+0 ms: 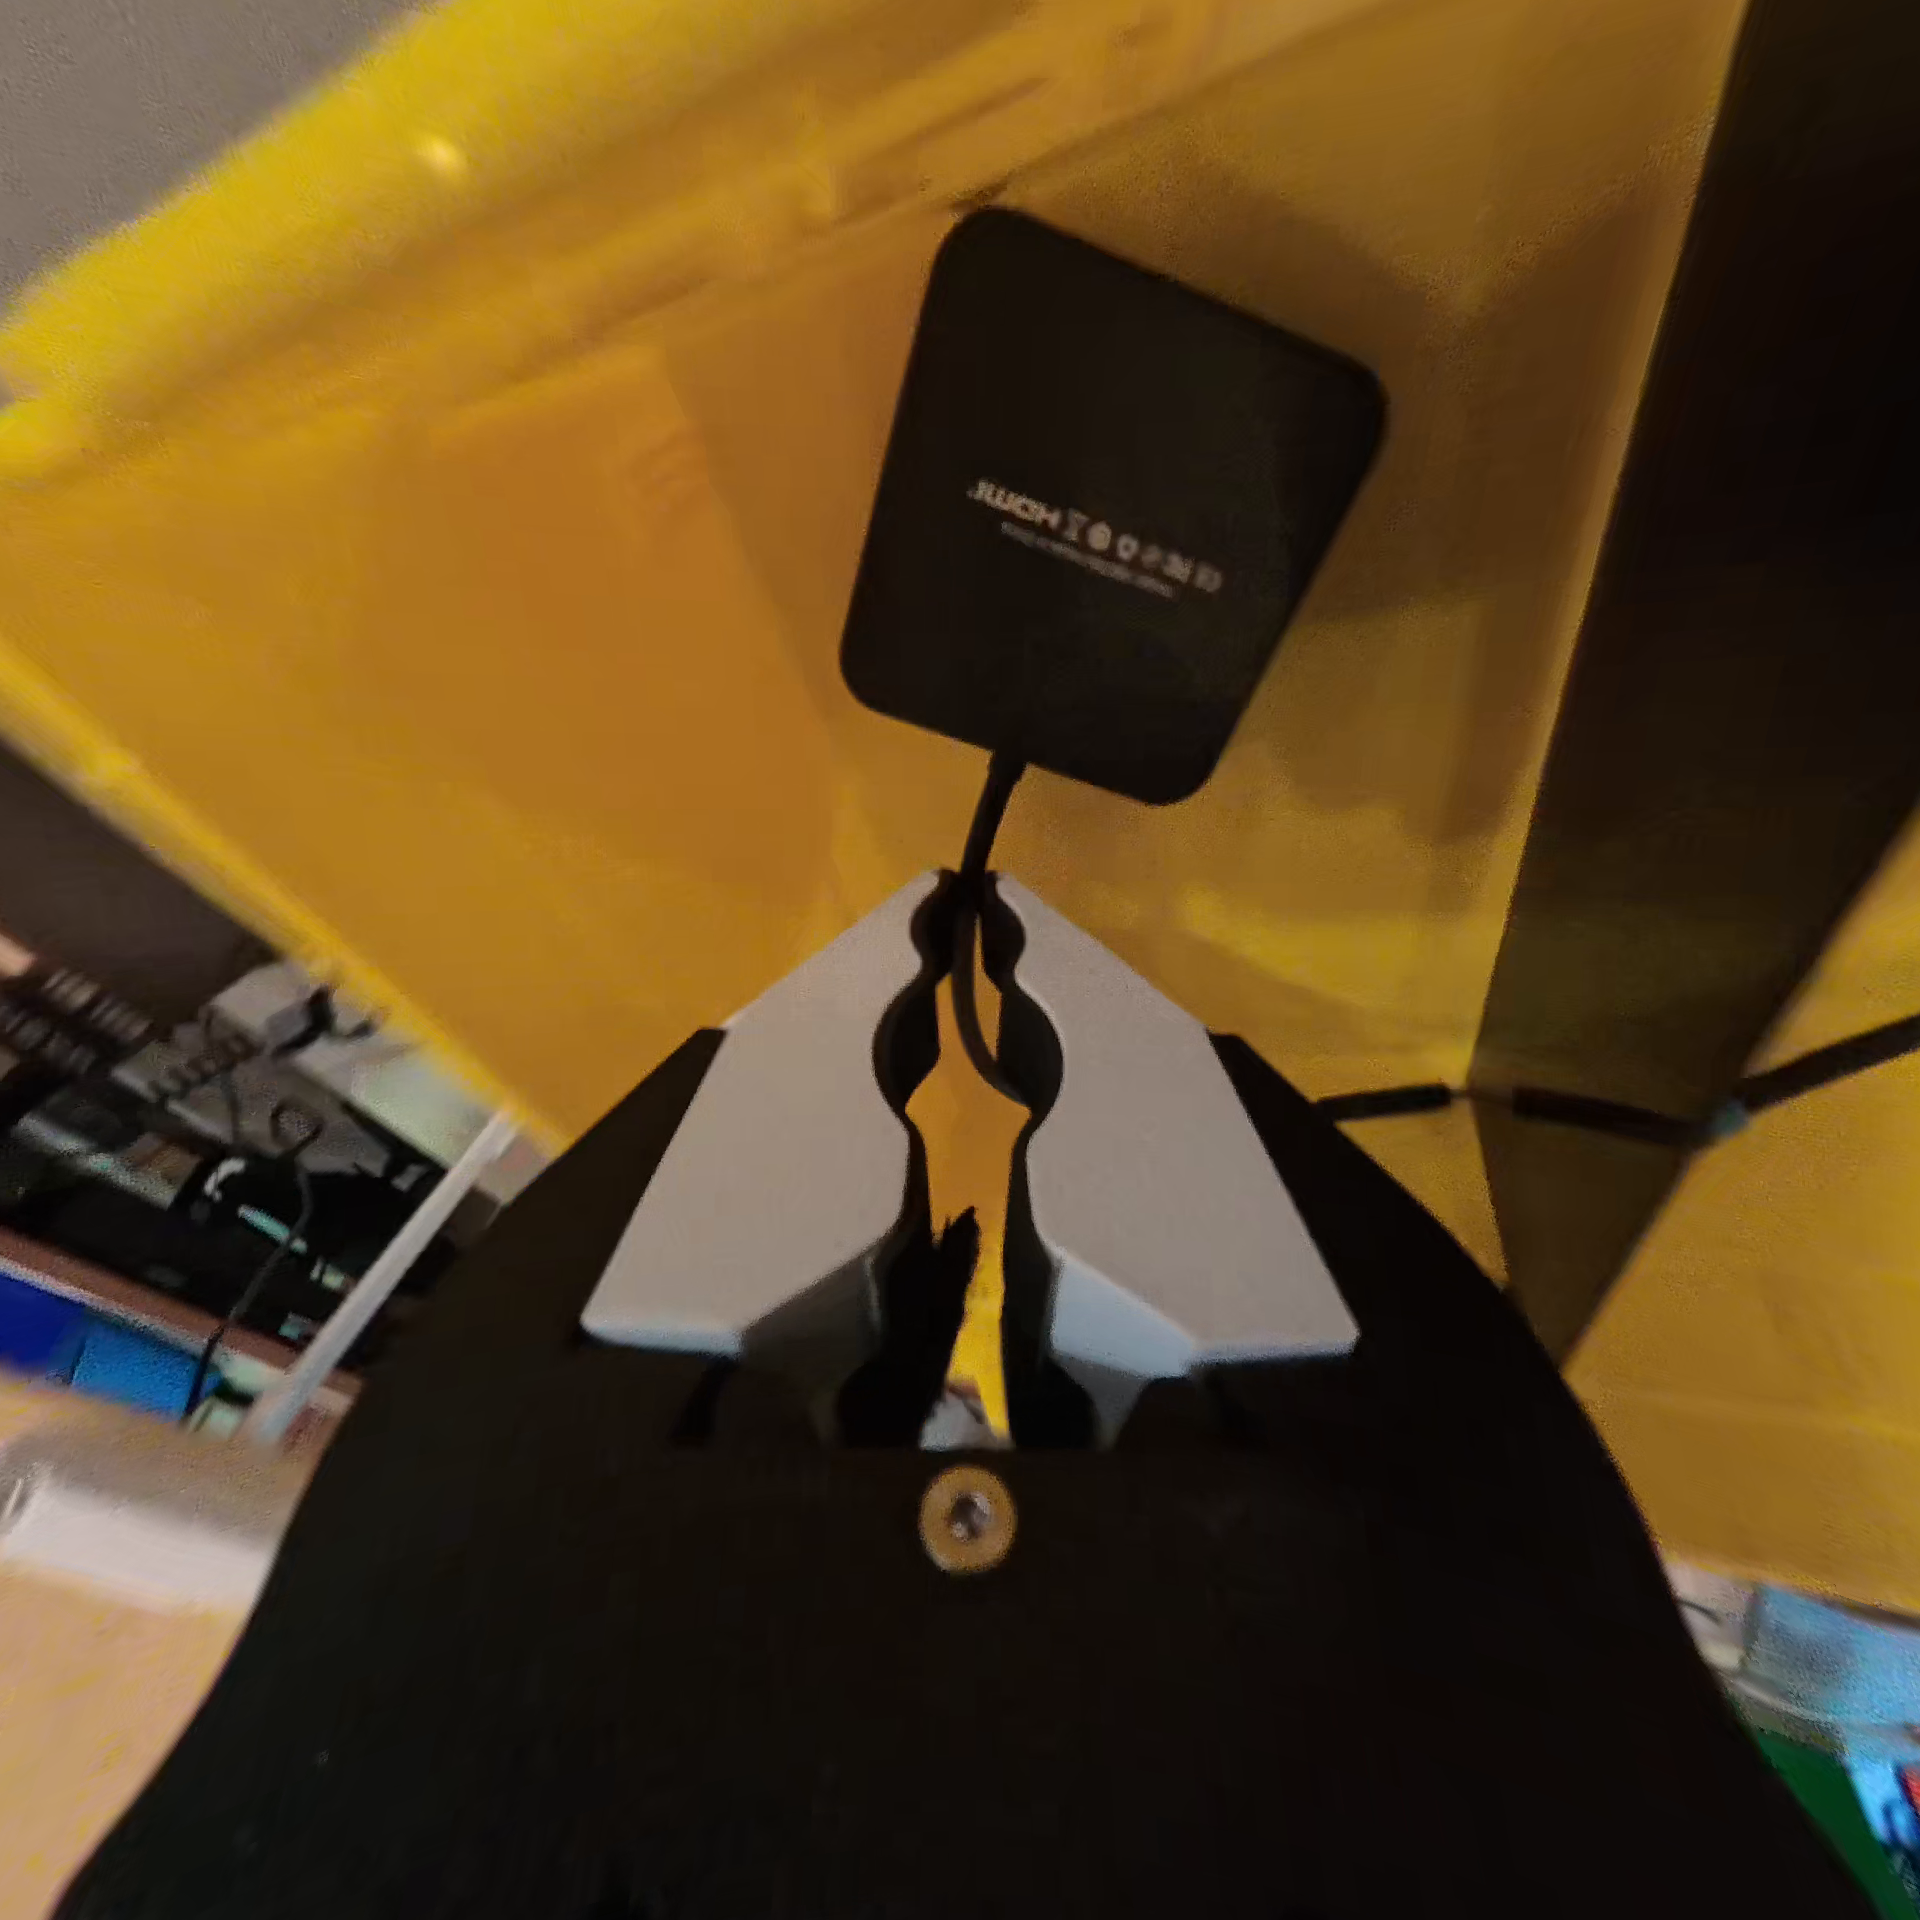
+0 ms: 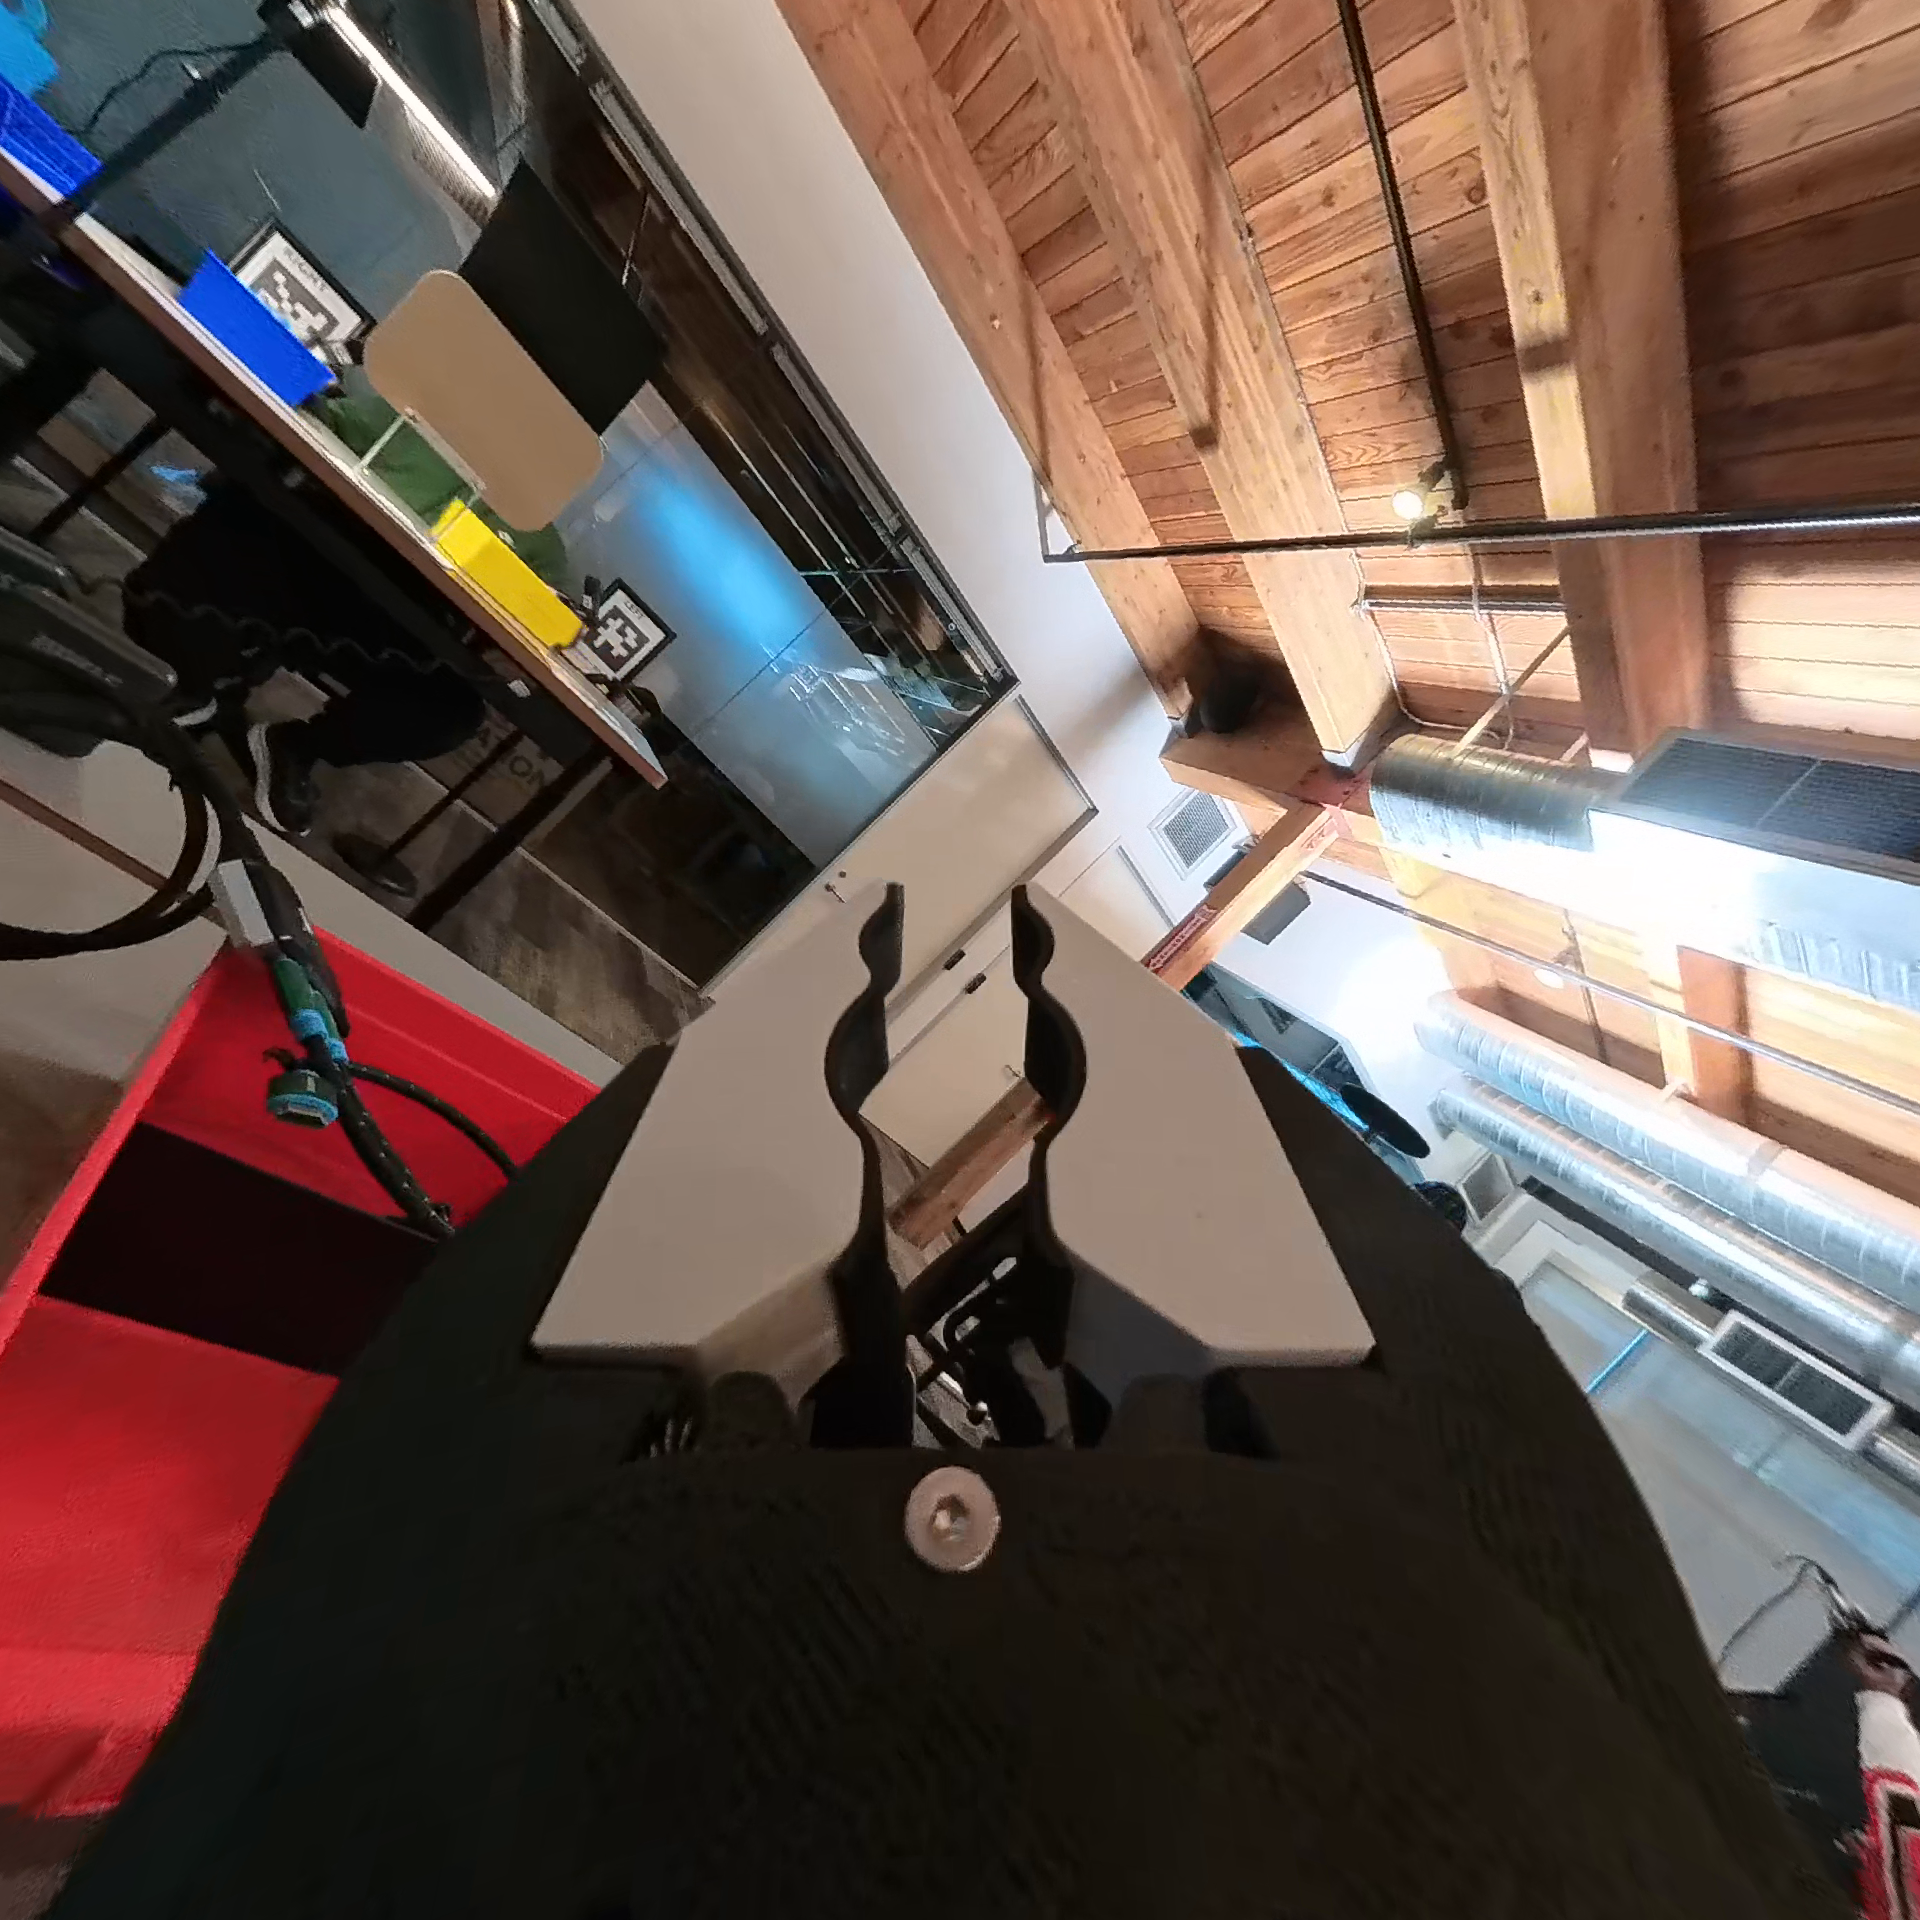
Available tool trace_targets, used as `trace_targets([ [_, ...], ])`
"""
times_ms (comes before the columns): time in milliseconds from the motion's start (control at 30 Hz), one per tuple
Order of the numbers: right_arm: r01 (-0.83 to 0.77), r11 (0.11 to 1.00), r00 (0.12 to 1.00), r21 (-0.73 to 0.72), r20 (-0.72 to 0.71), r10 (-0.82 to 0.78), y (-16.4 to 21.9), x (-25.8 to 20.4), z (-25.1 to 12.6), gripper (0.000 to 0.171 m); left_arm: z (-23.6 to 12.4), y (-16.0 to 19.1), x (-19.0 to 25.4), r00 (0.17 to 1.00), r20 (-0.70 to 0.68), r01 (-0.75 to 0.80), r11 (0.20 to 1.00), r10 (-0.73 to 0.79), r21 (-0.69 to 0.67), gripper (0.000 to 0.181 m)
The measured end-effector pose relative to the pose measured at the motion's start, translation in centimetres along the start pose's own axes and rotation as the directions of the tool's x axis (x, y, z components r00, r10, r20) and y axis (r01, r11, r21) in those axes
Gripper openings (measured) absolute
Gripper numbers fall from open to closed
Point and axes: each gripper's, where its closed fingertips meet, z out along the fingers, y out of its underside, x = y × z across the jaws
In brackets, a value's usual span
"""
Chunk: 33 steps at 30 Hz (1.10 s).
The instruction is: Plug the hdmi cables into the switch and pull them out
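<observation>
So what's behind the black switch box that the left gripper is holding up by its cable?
Behind the switch is a yellow bin wall. The left gripper pinches its thin black cable. The switch's far face and ports are hidden.

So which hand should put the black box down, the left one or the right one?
Probably the left. Its gripper is shut on the thin cable of the black switch box, over a yellow bin. The right gripper is open, empty and pointing up at the wooden ceiling.
</observation>
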Motion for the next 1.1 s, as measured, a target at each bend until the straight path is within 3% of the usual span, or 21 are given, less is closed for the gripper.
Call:
trace_targets([
  [233, -0.041, 0.999, 0.999, 0.004, -0.006, 0.041, 0.5, 0.8, -0.3, 0.019, -13.7, 2.4, -3.5, 0.941, 0.302, 0.139, 0.988, -0.151, 0.062, 0.001],
  [333, -0.06, 0.998, 0.998, 0.015, -0.015, 0.061, 0.4, 1.3, -0.5, 0.019, -20.1, -1.2, -4.6, 0.899, 0.38, 0.129, 0.961, -0.218, 0.245, 0.001],
  [433, -0.075, 0.997, 0.997, 0.032, -0.023, 0.076, 0.0, 1.8, -0.7, 0.019, -23.3, -9.0, -4.0, 0.917, 0.345, 0.033, 0.9, -0.2, 0.435, 0.001],
  [500, -0.085, 0.995, 0.996, 0.049, -0.028, 0.086, -0.5, 2.1, -0.9, 0.019, -23.2, -15.6, -2.7, 0.951, 0.245, 0.02, 0.832, -0.186, 0.554, 0.001],
  [567, -0.091, 0.994, 0.995, 0.064, -0.031, 0.094, -0.9, 2.3, -1.2, 0.019, -21.1, -21.7, -0.4, 0.986, 0.047, 0.096, 0.776, -0.16, 0.623, 0.001],
  [667, -0.095, 0.992, 0.994, 0.08, -0.037, 0.098, -1.2, 2.7, -1.5, 0.019, -15.3, -25.8, 1.2, 0.996, -0.009, 0.082, 0.866, -0.089, 0.493, 0.001],
  [800, -0.112, 0.989, 0.992, 0.097, -0.05, 0.117, -1.4, 3.5, -2.0, 0.019, -10.4, -28.9, 1.0, 0.998, 0.032, 0.043, 0.922, -0.06, 0.386, 0.001],
  [900, -0.128, 0.985, 0.988, 0.115, -0.068, 0.136, -1.5, 4.3, -2.4, 0.019, -8.8, -30.7, 0.8, 0.998, -0.01, 0.059, 0.913, -0.06, 0.403, 0.002],
  [967, -0.147, 0.98, 0.983, 0.137, -0.089, 0.16, -1.7, 4.8, -2.6, 0.019, -8.2, -30.5, 0.3, 0.998, -0.016, 0.066, 0.925, -0.065, 0.373, 0.008],
  [1067, -0.161, 0.976, 0.981, 0.145, -0.089, 0.174, -1.8, 5.0, -2.8, 0.019, -9.2, -28.1, -1.2, 0.99, 0.072, 0.094, 0.94, -0.124, 0.327, 0.044],
  [1100, -0.154, 0.978, 0.981, 0.141, -0.092, 0.168, -1.7, 5.0, -2.8, 0.019, -10.2, -27.1, -2.0, 0.979, 0.116, 0.119, 0.929, -0.169, 0.35, 0.036],
])
